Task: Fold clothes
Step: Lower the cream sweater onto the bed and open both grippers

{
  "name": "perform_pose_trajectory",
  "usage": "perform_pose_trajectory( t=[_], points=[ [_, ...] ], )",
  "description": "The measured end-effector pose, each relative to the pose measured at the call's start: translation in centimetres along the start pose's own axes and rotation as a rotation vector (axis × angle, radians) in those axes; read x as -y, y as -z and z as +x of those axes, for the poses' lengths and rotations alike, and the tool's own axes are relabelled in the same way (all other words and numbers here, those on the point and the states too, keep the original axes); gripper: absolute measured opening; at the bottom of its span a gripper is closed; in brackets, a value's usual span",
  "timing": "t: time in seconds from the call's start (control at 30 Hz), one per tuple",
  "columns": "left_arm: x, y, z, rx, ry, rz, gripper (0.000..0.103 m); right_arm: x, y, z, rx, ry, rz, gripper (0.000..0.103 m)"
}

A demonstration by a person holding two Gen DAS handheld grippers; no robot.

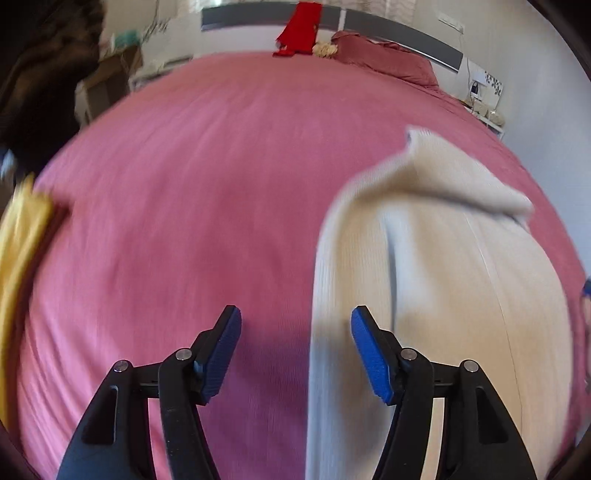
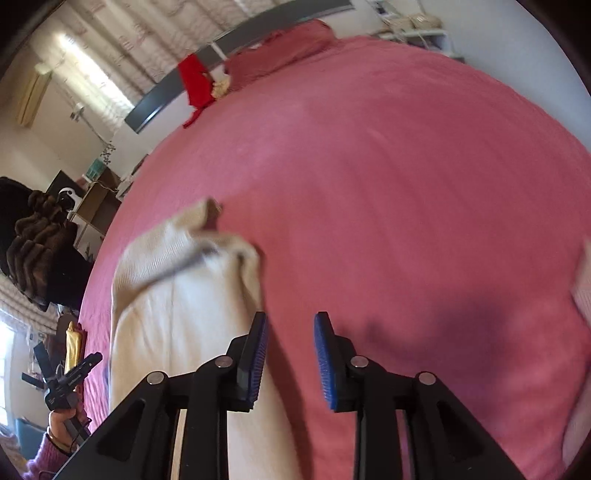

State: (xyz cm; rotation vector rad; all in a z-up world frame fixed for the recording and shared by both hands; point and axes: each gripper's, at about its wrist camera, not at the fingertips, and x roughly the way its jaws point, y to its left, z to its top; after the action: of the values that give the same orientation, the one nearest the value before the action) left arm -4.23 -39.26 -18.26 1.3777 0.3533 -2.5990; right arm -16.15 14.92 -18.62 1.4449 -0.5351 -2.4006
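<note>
My left gripper (image 1: 295,347) points steeply down at the bed, its blue pads spread wide. The left long edge of the cream sweater (image 1: 443,295) lies under the gap, nearer the right pad, but neither pad touches the cloth. My right gripper (image 2: 290,354) also tips down, its pads only a little apart, with nothing pressed between them. It hangs over the sweater's (image 2: 177,332) right long edge; the left pad sits over cream knit, the right pad over bare bedspread.

The sweater lies flat near the edge of the bed closest to me. Its long axis runs away from me toward the head of the bed. The far end narrows, and one corner of cloth there is folded over and sticks up. Both views are blurred, so I cannot tell which part of the garment that corner is.

The bedspread (image 1: 207,177) is pink and wide, slightly rippled. At its left edge lies a yellow cloth (image 1: 18,258). In the right wrist view, my left hand (image 2: 62,421), in a pink sleeve, holds its gripper beyond the sweater's left side.

At the far end of the bed sit a pink pillow (image 1: 388,59) and a red cloth (image 1: 299,29) against a grey headboard (image 1: 406,33). Behind it are curtains (image 2: 147,48) with daylight, white walls, and shelves (image 2: 96,206) beside the bed.
</note>
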Motion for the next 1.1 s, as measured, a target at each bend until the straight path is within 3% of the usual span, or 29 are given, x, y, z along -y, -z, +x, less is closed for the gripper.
perform_pose_trajectory(
  t=[0.1, 0.2, 0.33, 0.43, 0.57, 0.77, 0.83, 0.87, 0.9, 0.93, 1.1],
  points=[
    [-1.5, 5.9, -1.7, -0.036, 0.002, -0.026, 0.064, 3.6, 6.5, -2.4, -0.044, 0.017, 0.085, 0.026],
    [-1.7, 10.7, -3.0, -0.062, 0.025, -0.029, 0.065, 5.9, 13.2, -3.5, -0.079, -0.018, 0.182, 0.028],
    [-0.5, 14.2, -4.0, -0.039, 0.051, 0.024, 0.077, 4.8, 18.7, -3.3, -0.132, -0.086, 0.229, 0.028],
    [-0.3, 14.6, -3.8, -0.042, 0.049, 0.046, 0.080, 4.5, 20.8, -2.7, -0.099, -0.116, 0.267, 0.028],
    [-1.1, 14.2, -2.7, -0.057, 0.086, -0.002, 0.081, 4.5, 22.3, -2.7, 0.009, -0.132, 0.303, 0.028],
    [-0.7, 14.7, -3.3, -0.104, 0.199, 0.015, 0.079, 4.2, 23.2, -2.9, 0.084, -0.135, 0.277, 0.028],
    [-0.3, 14.8, -3.5, -0.111, 0.245, 0.028, 0.059, 4.3, 23.3, -3.4, 0.085, -0.137, 0.288, 0.028],
    [-0.2, 14.9, -3.6, -0.120, 0.271, 0.031, 0.041, 4.5, 23.3, -3.7, 0.086, -0.135, 0.289, 0.028],
    [0.0, 15.0, -3.7, -0.129, 0.297, 0.034, 0.017, 4.6, 23.3, -4.0, 0.086, -0.131, 0.285, 0.028],
    [0.0, 15.0, -3.5, -0.147, 0.338, 0.027, 0.010, 4.5, 23.2, -4.1, 0.085, -0.125, 0.281, 0.028],
    [-1.0, 13.3, -3.8, -0.151, 0.419, -0.033, 0.008, 3.3, 22.0, -4.1, 0.039, -0.065, 0.265, 0.028]
  ],
)
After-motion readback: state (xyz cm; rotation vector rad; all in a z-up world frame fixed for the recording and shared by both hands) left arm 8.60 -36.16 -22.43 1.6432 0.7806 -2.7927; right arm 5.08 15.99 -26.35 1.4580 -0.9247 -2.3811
